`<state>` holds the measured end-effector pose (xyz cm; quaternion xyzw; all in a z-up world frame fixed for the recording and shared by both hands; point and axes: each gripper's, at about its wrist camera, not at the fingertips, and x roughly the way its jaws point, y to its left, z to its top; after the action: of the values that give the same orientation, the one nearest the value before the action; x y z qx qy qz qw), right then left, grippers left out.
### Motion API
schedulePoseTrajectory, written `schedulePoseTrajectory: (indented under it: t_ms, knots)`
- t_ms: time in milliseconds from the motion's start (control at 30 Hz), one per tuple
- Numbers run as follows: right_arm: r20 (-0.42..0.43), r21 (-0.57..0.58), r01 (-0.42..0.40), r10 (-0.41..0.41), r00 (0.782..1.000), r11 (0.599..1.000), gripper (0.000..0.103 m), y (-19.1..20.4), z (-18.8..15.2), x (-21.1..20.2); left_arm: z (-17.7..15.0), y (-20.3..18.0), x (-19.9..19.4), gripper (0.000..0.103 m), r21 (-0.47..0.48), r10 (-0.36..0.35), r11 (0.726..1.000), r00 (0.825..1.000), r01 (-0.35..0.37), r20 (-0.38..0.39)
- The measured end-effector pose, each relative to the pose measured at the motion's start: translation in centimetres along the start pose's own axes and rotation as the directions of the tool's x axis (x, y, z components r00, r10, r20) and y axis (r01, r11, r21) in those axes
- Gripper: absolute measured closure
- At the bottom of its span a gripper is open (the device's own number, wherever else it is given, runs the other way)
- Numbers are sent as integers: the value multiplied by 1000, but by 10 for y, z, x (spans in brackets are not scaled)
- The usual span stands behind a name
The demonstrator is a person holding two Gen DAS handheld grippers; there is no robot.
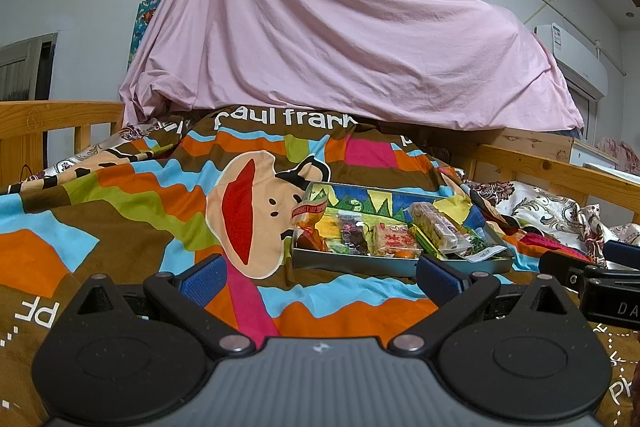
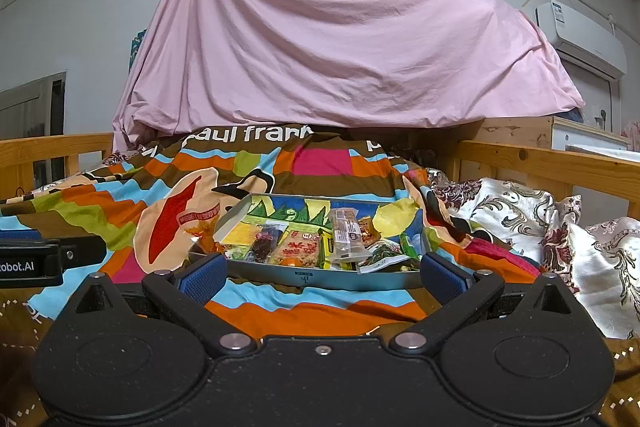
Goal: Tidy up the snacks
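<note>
A shallow grey tin tray [image 1: 360, 264] [image 2: 304, 277] with a colourful painted bottom lies on the patterned bedspread and holds several wrapped snacks. Among them are an orange-red wrapped candy [image 1: 308, 217] [image 2: 200, 227] leaning over the tray's left rim, a pink-orange packet [image 1: 394, 239] [image 2: 300, 247], a long bar in clear wrap [image 1: 434, 227] [image 2: 348, 233] and a white-green sachet [image 1: 482, 251] [image 2: 382, 257]. My left gripper [image 1: 320, 281] is open and empty, just short of the tray's near left corner. My right gripper [image 2: 322, 279] is open and empty, straddling the tray's near wall.
The colourful bedspread [image 1: 132, 211] [image 2: 320, 311] covers the bed. Wooden rails [image 1: 60, 119] [image 2: 560, 163] stand at both sides. A pink sheet [image 1: 340, 39] [image 2: 332, 51] hangs behind. Floral pillows [image 2: 560, 227] lie to the right. The right gripper's body [image 1: 600, 283] shows in the left wrist view.
</note>
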<state>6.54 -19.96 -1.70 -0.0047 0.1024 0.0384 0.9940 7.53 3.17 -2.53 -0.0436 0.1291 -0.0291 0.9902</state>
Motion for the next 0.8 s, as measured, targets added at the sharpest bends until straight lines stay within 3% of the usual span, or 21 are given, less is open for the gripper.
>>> schedulePoseTrajectory:
  t_ms: [800]
  knots:
    - [-2,-2,-1,1,1000,1000,1,1,0,0,3,-5,-2,0,12,12,1000,1000,-12,-2]
